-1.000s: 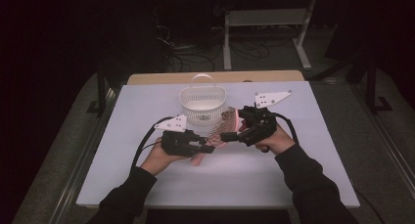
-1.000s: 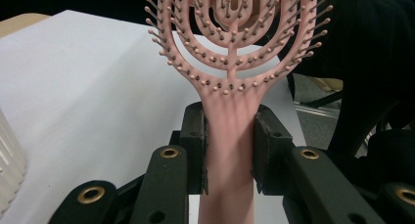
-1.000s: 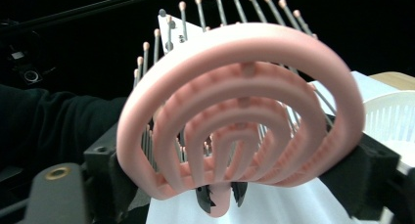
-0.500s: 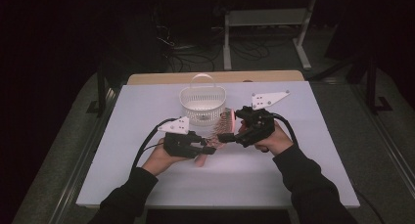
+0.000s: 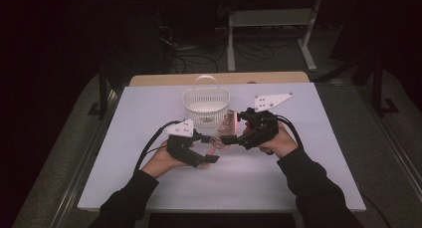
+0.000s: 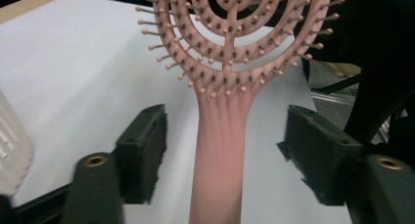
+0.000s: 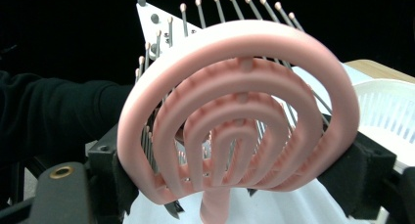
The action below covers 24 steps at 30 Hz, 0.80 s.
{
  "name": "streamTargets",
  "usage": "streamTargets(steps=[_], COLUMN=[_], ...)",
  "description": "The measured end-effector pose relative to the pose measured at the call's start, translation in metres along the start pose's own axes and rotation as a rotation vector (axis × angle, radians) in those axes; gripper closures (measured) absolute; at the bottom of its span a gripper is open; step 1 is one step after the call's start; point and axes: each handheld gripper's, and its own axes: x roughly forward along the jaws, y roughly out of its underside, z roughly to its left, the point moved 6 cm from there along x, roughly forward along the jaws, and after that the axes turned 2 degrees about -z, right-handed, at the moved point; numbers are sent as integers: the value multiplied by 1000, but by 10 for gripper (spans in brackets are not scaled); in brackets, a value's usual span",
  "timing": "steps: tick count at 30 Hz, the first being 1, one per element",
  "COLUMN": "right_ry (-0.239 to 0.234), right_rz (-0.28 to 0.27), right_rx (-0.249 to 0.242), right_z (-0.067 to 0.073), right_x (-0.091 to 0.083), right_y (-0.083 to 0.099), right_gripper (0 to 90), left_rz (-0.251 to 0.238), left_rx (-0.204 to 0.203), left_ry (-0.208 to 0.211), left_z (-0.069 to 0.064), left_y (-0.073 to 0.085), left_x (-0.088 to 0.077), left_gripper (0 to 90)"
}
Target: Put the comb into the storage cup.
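- Right gripper (image 5: 225, 138) pinching head of pink hairbrush (image 5: 225, 132); in right gripper view both pads (image 7: 364, 177) pressed onto opposite edges of the round vented head (image 7: 235, 111), bristles pointing away from camera.
- Left gripper (image 5: 211, 148) spread wide; in left gripper view brush handle (image 6: 219, 160) running up between the jaws, clear gap on each side, no contact with either pad (image 6: 147, 141).
- Brush held off the table, between the two grippers, just in front of white basket (image 5: 206, 104); head toward right gripper, handle toward left.
- Step judged: handover of brush between grippers, right carrying, left released or about to take; cannot tell which direction from this alone.
- Next move, if going to basket: lift with right, swing head beyond left gripper and over basket rim, lower in, spread. Needs left clear of handle first.
- If left to take: close on handle squarely before right lets go; narrow handle, could twist.
- Beyond right gripper: loose grey three-cornered plate (image 5: 271, 101) lying on white table (image 5: 308, 178).
- Versus earlier high view: left gripper dropped nearer the person and lower, right gripper about the same spot, brush head more raised and upright beside basket.
- Basket unmoved.
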Motion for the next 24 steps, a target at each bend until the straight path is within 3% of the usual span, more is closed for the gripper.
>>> streamTargets(steps=[8,11,16,24], right_ry=[26,34,54,68], right_rz=[5,7,13,8], right_rx=[3,3,5,4], right_z=[-4,-5,-8,-10], right_x=[-3,-4,-7,-9], right_y=[1,1,2,2], right_gripper=[187,187,187,187], left_rz=[40,46,80,84], left_rx=[-24,-26,-39,-52], left_ry=[-53,-68,-132,-211], left_z=[5,6,10,9], left_y=[8,10,20,40], left_x=[-6,-10,-19,-39], left_gripper=[148,135,17,0])
